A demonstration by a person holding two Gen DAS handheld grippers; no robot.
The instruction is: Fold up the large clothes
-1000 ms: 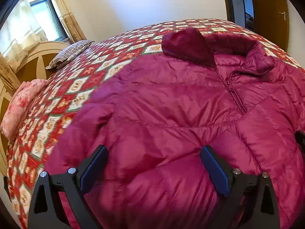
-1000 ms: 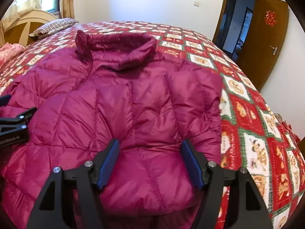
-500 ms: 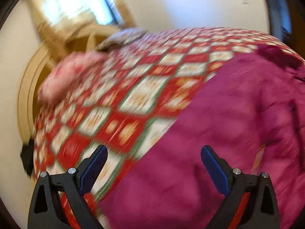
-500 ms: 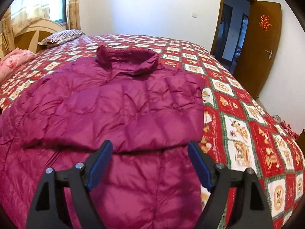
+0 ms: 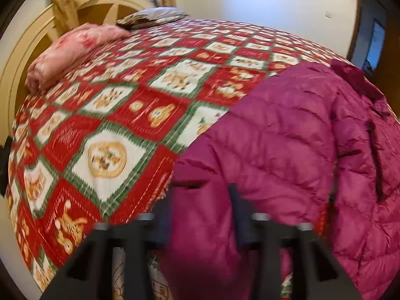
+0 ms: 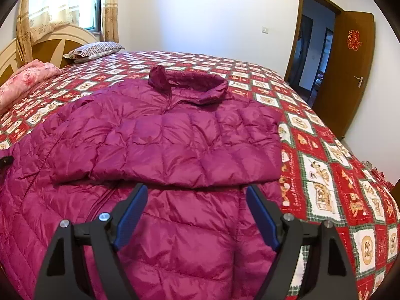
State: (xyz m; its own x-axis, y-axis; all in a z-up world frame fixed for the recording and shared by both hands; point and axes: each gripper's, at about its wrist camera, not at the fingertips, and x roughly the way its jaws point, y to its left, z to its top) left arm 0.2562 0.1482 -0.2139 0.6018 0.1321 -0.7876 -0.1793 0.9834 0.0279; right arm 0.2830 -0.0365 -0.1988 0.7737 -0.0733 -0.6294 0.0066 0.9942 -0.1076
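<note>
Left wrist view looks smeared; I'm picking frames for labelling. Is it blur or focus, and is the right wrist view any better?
Left wrist view: motion blur, worst on the left gripper, whose fingers are ghosted around the jacket sleeve; quilt prints streaked. Right wrist view: sharp, right gripper crisp, daylight soft and even, only fisheye bending of the door.

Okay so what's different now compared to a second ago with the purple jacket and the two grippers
The left gripper swung left off the jacket's chest to its left sleeve, and its jaws have narrowed around the cuff, though blur hides a firm grip. The right gripper drew back and remains open. The jacket stays on the quilt, right sleeve still folded across the chest.
</note>
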